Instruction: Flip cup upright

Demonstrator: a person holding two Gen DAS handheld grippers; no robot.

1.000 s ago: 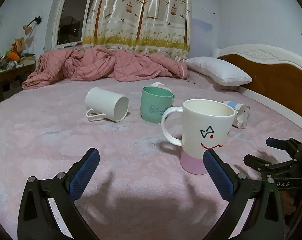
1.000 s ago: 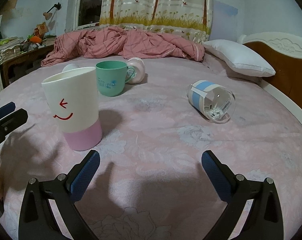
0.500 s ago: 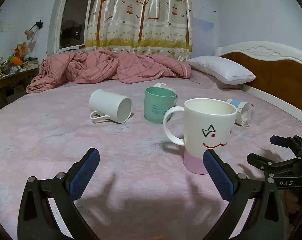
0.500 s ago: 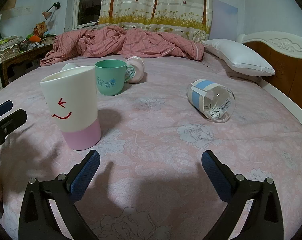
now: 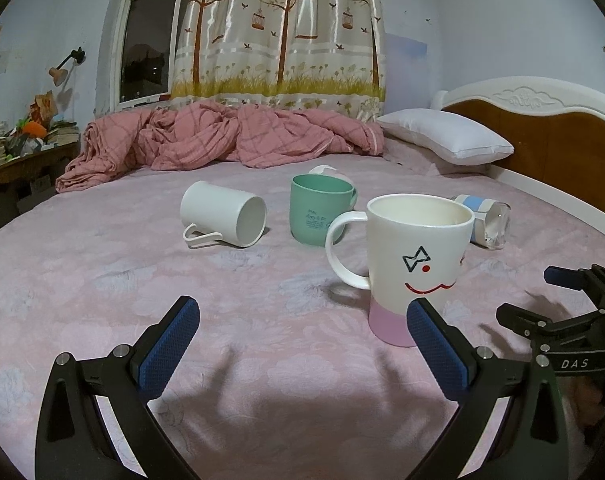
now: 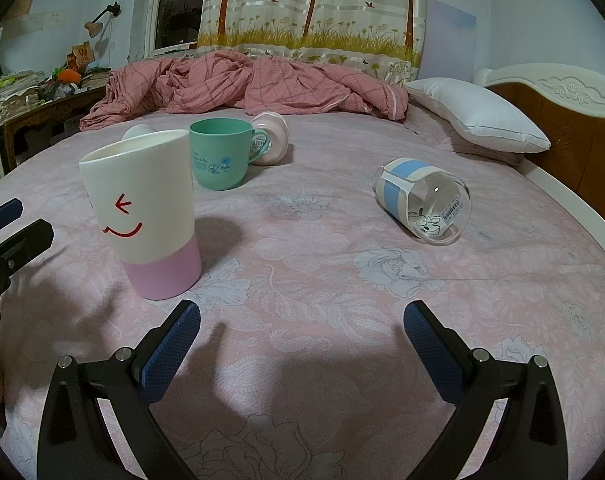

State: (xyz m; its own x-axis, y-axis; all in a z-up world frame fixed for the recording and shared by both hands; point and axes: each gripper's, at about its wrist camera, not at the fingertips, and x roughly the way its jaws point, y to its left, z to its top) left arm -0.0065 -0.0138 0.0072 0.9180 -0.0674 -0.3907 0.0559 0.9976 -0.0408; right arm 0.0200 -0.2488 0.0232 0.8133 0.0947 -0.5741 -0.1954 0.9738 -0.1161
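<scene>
On the pink bed, left to right: a white mug lies on its side, a green cup stands upright, the smiley mug stands upright with a pink base, and a glass cup lies tipped over. Left gripper hovers low with fingers spread, holding nothing; right gripper likewise spread wide and empty, well short of the glass

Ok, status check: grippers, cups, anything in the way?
Left gripper and right gripper open, empty. Face mug and green cup upright; white mug, glass cup and pink cup on sides. Nothing blocking.
</scene>
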